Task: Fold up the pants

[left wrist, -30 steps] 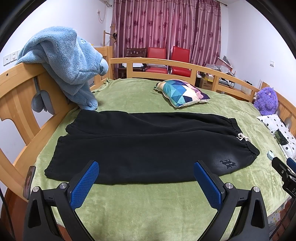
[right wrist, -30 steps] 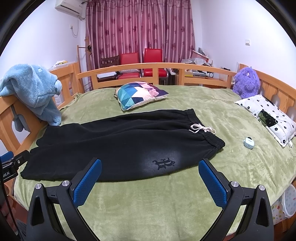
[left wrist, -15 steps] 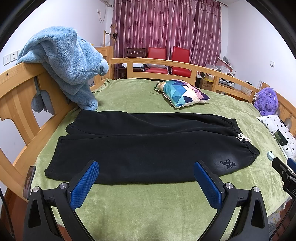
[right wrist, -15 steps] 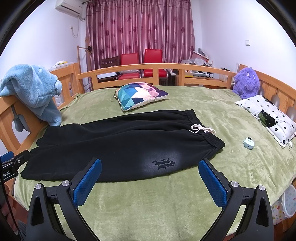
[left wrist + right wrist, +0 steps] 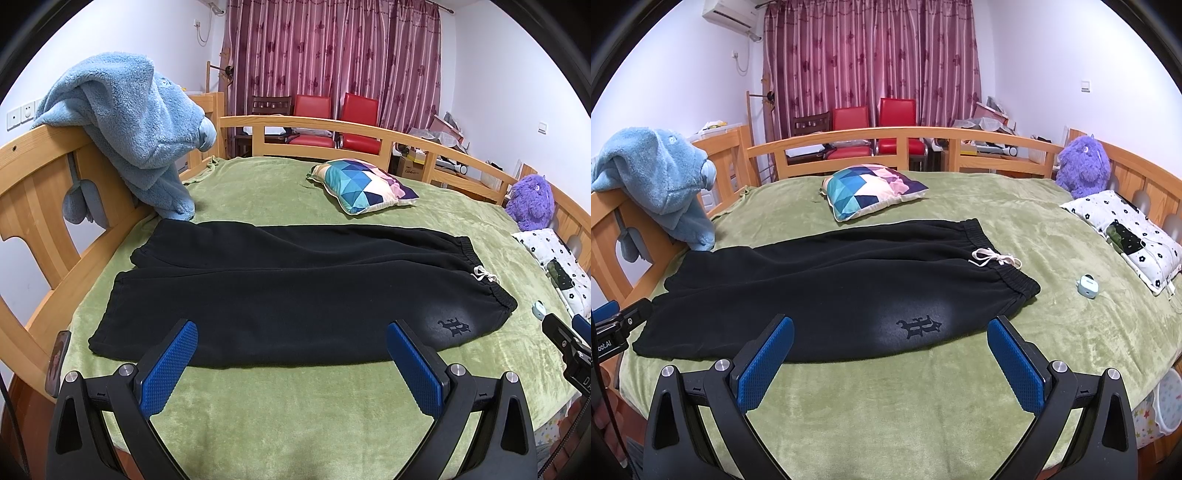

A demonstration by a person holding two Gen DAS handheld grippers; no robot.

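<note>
Black pants (image 5: 288, 288) lie flat on a green blanket, legs to the left, elastic waistband with a white drawstring (image 5: 484, 275) to the right; they also show in the right wrist view (image 5: 831, 291). A dark logo (image 5: 919, 326) sits near the waist. My left gripper (image 5: 291, 354) is open and empty, hovering above the blanket just short of the pants' near edge. My right gripper (image 5: 890, 350) is open and empty, near the logo end.
A colourful pillow (image 5: 364, 186) lies behind the pants. A blue fleece (image 5: 129, 122) hangs on the wooden rail (image 5: 37, 177) at left. A purple plush (image 5: 1082, 166), a floral pillow (image 5: 1126, 236) and a small blue case (image 5: 1087, 285) lie at right.
</note>
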